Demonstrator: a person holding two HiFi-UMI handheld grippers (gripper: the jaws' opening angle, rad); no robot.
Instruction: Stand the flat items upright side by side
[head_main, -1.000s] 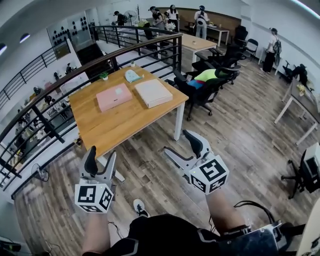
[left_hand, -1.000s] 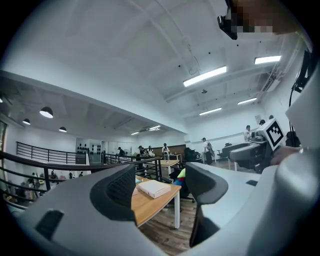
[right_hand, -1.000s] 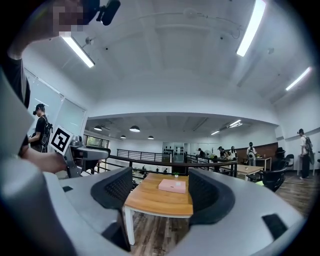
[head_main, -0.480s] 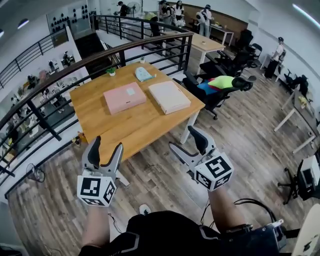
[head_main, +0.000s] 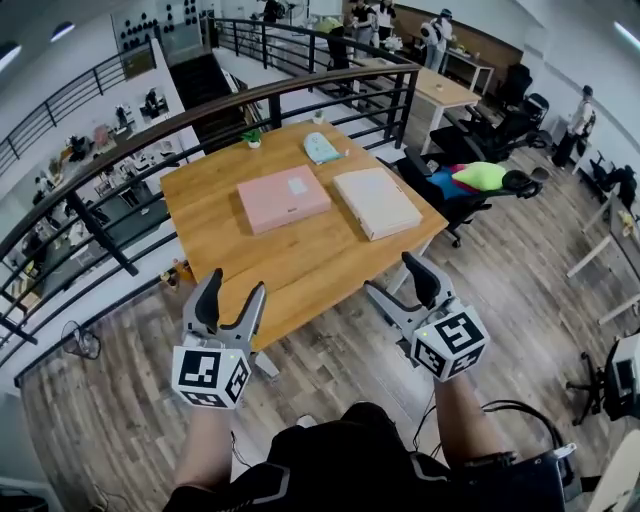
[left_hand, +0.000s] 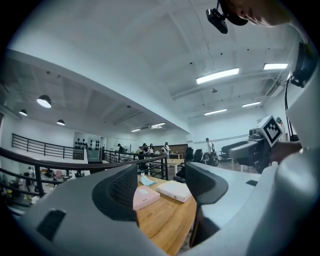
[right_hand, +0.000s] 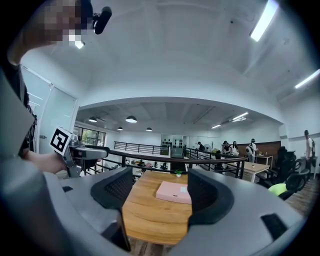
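Two flat box-like items lie side by side on the wooden table (head_main: 300, 270): a pink one (head_main: 283, 198) (left_hand: 144, 198) (right_hand: 173, 192) and a cream one (head_main: 377, 202) (left_hand: 173, 190). Both lie flat. My left gripper (head_main: 232, 300) (left_hand: 161, 187) hangs open over the table's near edge, nothing between its jaws. My right gripper (head_main: 398, 284) (right_hand: 159, 192) stands open just off the table's near right corner, also holding nothing. Both grippers are well short of the two items.
A light blue object (head_main: 321, 149) and a small potted plant (head_main: 253, 139) sit at the table's far side by a black railing (head_main: 250, 95). An office chair with green and blue cloth (head_main: 470, 185) stands right of the table. People stand at desks far back.
The table has come closer and lower in the head view. Both grippers have moved up toward its near edge, jaws unchanged.
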